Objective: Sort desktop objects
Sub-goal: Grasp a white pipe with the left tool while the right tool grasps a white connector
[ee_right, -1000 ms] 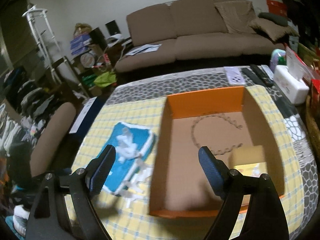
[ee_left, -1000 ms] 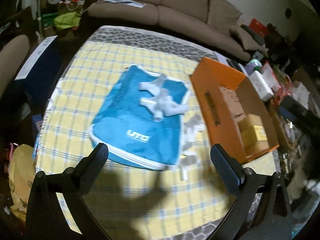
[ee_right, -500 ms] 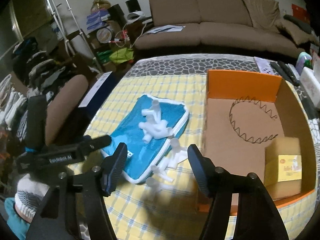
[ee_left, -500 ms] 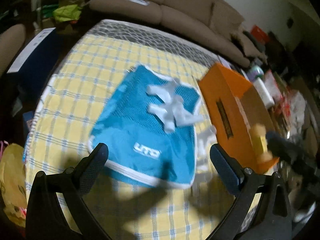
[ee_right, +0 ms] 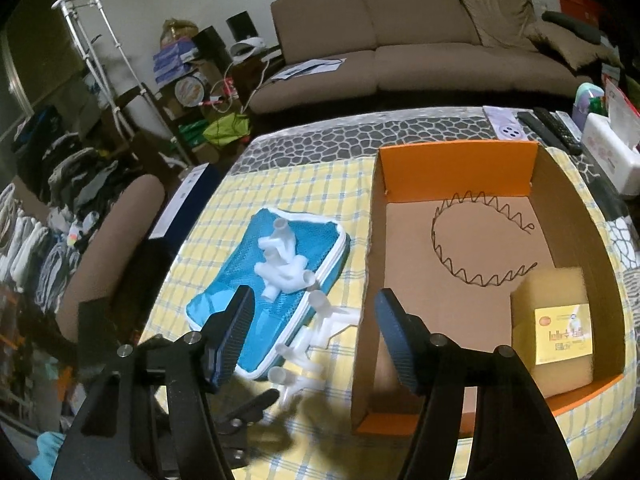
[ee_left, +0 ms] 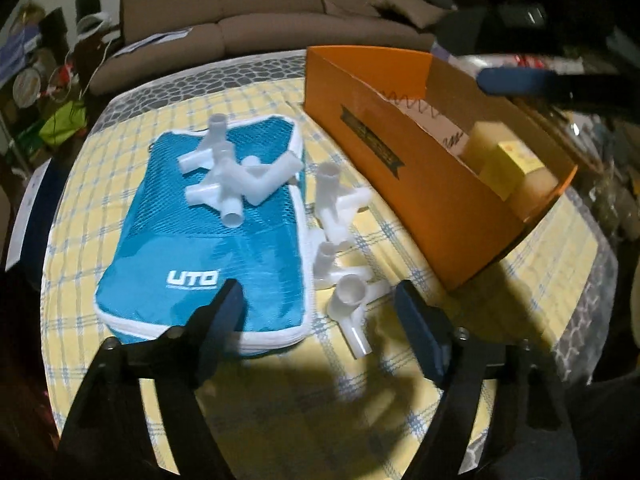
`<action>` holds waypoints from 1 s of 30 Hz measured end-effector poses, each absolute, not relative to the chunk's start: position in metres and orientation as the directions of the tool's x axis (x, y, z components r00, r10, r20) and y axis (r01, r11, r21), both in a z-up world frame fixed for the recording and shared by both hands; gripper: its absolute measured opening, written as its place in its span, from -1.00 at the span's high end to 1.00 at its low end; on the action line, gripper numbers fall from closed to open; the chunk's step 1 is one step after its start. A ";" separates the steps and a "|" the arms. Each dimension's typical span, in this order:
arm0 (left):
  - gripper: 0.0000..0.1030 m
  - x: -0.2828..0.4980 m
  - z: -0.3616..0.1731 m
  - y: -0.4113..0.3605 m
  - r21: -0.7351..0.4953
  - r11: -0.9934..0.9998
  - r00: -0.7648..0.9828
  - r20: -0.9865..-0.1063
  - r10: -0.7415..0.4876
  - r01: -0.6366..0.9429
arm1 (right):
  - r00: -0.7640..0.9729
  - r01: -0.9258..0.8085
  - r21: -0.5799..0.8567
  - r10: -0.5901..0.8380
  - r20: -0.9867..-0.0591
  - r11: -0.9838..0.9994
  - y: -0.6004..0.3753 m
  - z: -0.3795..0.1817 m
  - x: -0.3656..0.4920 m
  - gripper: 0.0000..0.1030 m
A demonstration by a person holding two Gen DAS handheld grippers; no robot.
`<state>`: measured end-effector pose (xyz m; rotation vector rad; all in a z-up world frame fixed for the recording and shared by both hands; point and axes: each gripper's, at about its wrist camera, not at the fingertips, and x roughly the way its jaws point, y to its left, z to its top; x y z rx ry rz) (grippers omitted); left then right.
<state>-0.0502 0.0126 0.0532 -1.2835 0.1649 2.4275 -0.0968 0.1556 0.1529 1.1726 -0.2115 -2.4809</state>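
I am seeing the blue zippered mesh pouch [ee_left: 200, 248] lying on the checked-cloth desk [ee_left: 120, 128], left of the open orange cardboard box [ee_left: 404, 168]. White plastic pipe connectors [ee_left: 236, 176] are sitting on the pouch; more white connectors [ee_left: 340, 240] are lying between pouch and box. A yellow carton [ee_right: 556, 320] and a zigzag wire headband [ee_right: 480, 240] are resting in the box.

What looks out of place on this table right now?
White pipe fittings are scattered: a clump lies on top of the blue pouch, and more are strewn on the cloth between the pouch and the orange box. Nothing looks spilled or broken.
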 end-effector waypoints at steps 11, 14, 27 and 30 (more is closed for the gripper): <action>0.14 -0.055 0.040 0.031 -0.047 -0.908 -0.509 -0.815 0.276 -0.417 | -0.580 0.281 0.299 -0.409 -0.705 -0.912 0.159 0.154 -0.101 -0.27; 0.64 -0.056 0.038 0.030 -0.031 -0.913 -0.529 -0.807 0.264 -0.408 | -0.579 0.284 0.307 -0.418 -0.700 -0.908 0.157 0.155 -0.103 -0.27; 0.69 -0.055 0.094 -0.029 -0.341 -0.878 -0.560 -0.677 0.477 -0.336 | -0.561 0.295 0.327 -0.440 -0.702 -0.898 0.150 0.152 -0.107 -0.26; 0.69 -0.063 0.105 -0.062 -0.469 -0.839 -0.582 -0.613 0.535 -0.278 | -0.530 0.319 0.378 -0.494 -0.689 -0.869 0.147 0.150 -0.108 -0.26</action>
